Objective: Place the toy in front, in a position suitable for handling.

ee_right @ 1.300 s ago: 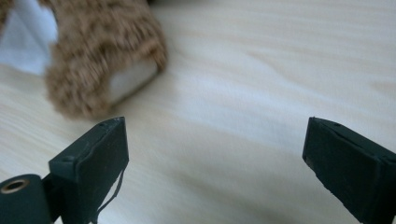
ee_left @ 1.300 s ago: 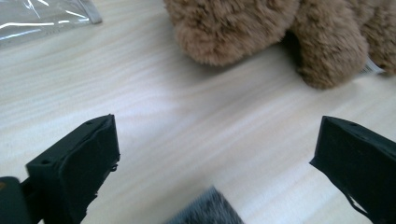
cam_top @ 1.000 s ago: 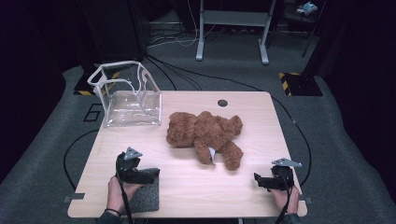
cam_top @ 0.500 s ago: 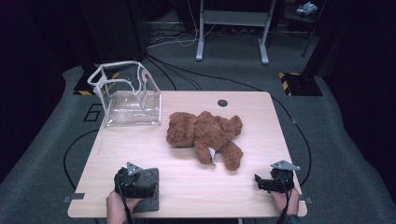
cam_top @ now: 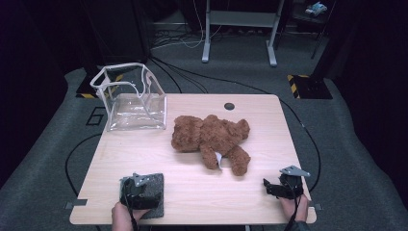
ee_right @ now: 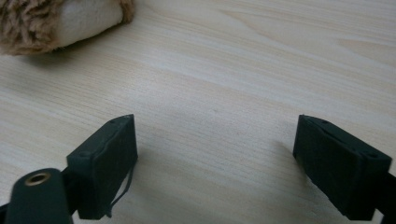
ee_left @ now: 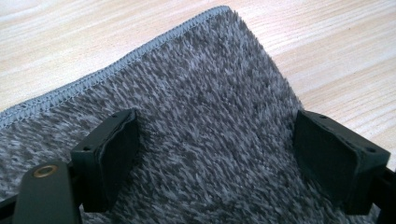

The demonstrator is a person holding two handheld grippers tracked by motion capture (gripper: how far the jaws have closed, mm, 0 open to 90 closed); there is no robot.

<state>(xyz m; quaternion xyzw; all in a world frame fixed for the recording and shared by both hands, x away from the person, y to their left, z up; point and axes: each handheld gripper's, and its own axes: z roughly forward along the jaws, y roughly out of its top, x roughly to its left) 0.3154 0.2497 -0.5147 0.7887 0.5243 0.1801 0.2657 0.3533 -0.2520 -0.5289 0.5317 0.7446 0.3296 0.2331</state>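
Note:
A brown teddy bear (cam_top: 211, 137) lies on its side in the middle of the wooden table (cam_top: 269, 120); one pale foot sole (ee_right: 88, 16) shows in the right gripper view. My left gripper (cam_top: 136, 188) sits low over a grey fuzzy mat (ee_left: 201, 88) at the front left. It is open; its jaws have just been closing, with only the mat's pile under them. My right gripper (cam_top: 269, 186) rests near the front right corner, also open. Its jaws have just been closing a little over bare wood (ee_right: 215, 140).
A clear plastic bag with white trim (cam_top: 132, 103) stands open at the table's back left corner. A small round hole (cam_top: 229, 106) sits near the back edge. Cables run over the carpet around the table, and a metal stand is behind it.
My left gripper has come down onto the grey mat and nearer the front edge, its jaws a little narrower. The right gripper has kept its place.

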